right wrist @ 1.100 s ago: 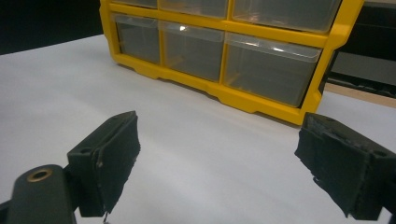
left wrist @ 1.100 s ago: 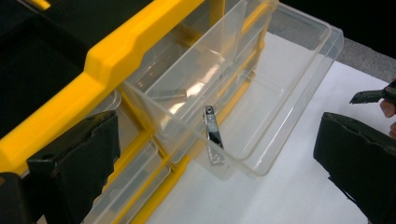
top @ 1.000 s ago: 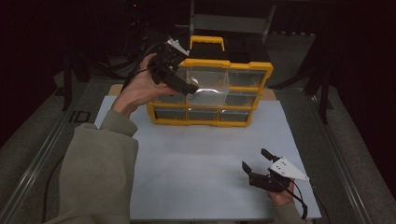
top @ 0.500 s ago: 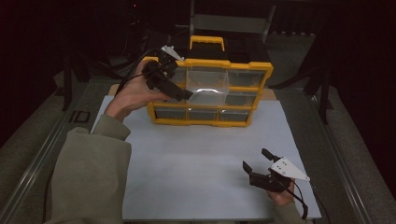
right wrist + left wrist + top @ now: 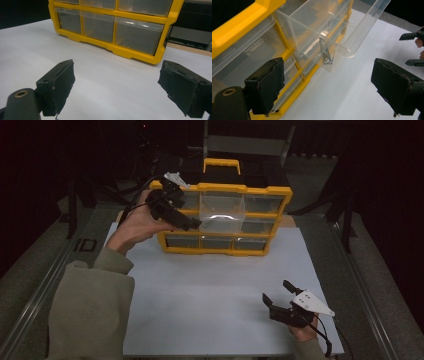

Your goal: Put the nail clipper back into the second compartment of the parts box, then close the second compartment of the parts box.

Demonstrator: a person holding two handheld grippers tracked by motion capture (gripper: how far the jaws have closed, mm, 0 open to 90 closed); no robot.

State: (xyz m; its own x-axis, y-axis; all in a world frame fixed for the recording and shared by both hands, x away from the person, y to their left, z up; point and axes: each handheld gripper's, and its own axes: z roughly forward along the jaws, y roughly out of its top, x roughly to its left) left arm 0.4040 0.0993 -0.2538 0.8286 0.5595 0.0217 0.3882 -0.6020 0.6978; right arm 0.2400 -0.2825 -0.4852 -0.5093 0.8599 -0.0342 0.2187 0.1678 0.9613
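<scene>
Left tool is up by the yellow plastic organizer with clear drawers, jaws apart but just been closing, nothing between them. The pulled-out clear middle drawer has a metal nail clipper inside. Right tool rests on the white counter, jaws wide apart, empty.

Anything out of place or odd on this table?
One clear plastic drawer of the yellow drawer cabinet stands pulled out, the others closed. A small metal nail clipper lies in it. The open left gripper is at its front.
</scene>
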